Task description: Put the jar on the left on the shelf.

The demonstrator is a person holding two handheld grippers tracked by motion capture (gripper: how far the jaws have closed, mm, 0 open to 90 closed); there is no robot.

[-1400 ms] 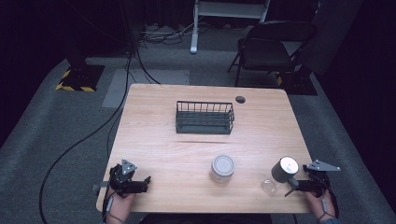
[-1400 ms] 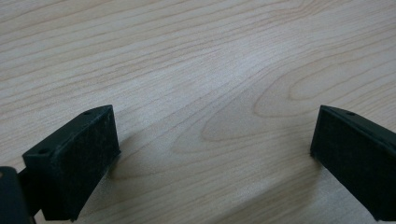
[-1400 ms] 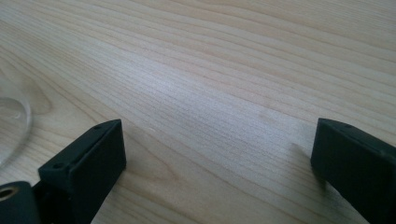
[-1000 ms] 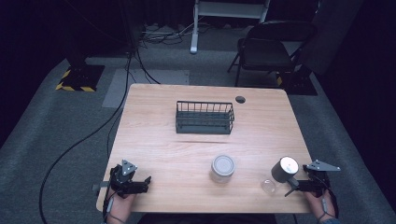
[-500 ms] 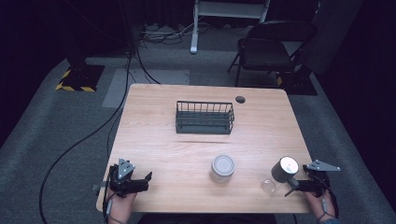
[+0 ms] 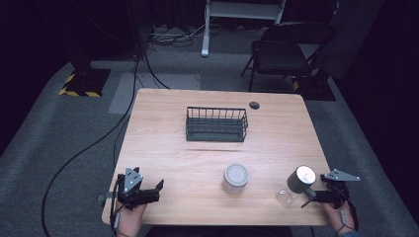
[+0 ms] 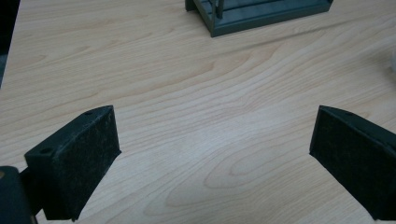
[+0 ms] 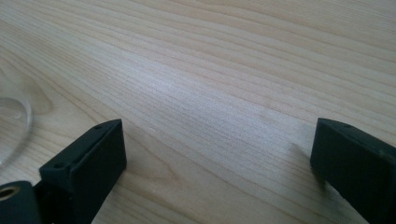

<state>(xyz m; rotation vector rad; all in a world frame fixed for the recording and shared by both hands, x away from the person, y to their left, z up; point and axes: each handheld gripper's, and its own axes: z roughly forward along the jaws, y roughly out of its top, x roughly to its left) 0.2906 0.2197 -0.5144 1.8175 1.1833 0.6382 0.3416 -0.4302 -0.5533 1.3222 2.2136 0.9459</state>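
If we swing our wide-open right gripper (image 6: 307, 197) left too fast, we could knock over the small clear glass cup (image 6: 283, 197) just beside it, while our left gripper (image 6: 157, 190) waits wide open too.

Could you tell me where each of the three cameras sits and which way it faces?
High view: above the person's side, looking down at the table; left gripper, right gripper, both hands.
Left gripper view: low on the left gripper, facing the wire basket; jaws apart.
Right gripper view: low on the right gripper, facing bare wood; jaws apart.
Shared: wire basket, high and left views.
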